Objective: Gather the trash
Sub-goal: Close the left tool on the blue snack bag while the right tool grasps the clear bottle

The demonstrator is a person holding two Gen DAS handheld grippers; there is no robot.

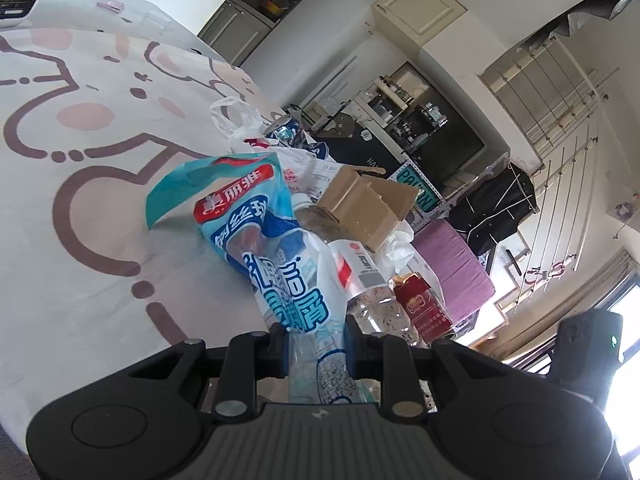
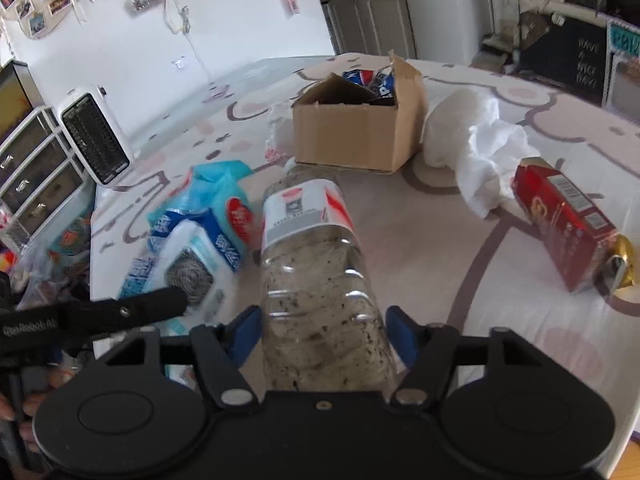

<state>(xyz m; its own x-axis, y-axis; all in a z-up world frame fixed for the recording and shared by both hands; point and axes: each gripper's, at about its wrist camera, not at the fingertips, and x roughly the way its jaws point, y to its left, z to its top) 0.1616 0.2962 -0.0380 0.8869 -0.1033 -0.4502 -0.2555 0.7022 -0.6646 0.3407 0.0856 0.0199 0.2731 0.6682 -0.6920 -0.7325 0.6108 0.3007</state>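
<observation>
My left gripper (image 1: 316, 344) is shut on a blue and white steel-wool package (image 1: 256, 232), whose bottom end sits between the pads. The right wrist view shows that gripper (image 2: 180, 300) at the left, against the same package (image 2: 200, 248). A clear plastic bottle (image 2: 316, 272) with dirty specks inside lies on the table, cap pointing at the cardboard box (image 2: 352, 136). My right gripper (image 2: 322, 328) is open around the bottle's base, its blue pads on either side of it. The bottle (image 1: 368, 292) also shows in the left wrist view.
The table (image 2: 440, 240) has a white and pink patterned cloth. The open box holds a Pepsi can (image 2: 372, 80). Crumpled white tissue (image 2: 480, 148) and a red carton (image 2: 568, 220) lie to the right. A white heater (image 2: 94, 136) and drawers (image 2: 32, 172) stand left of the table.
</observation>
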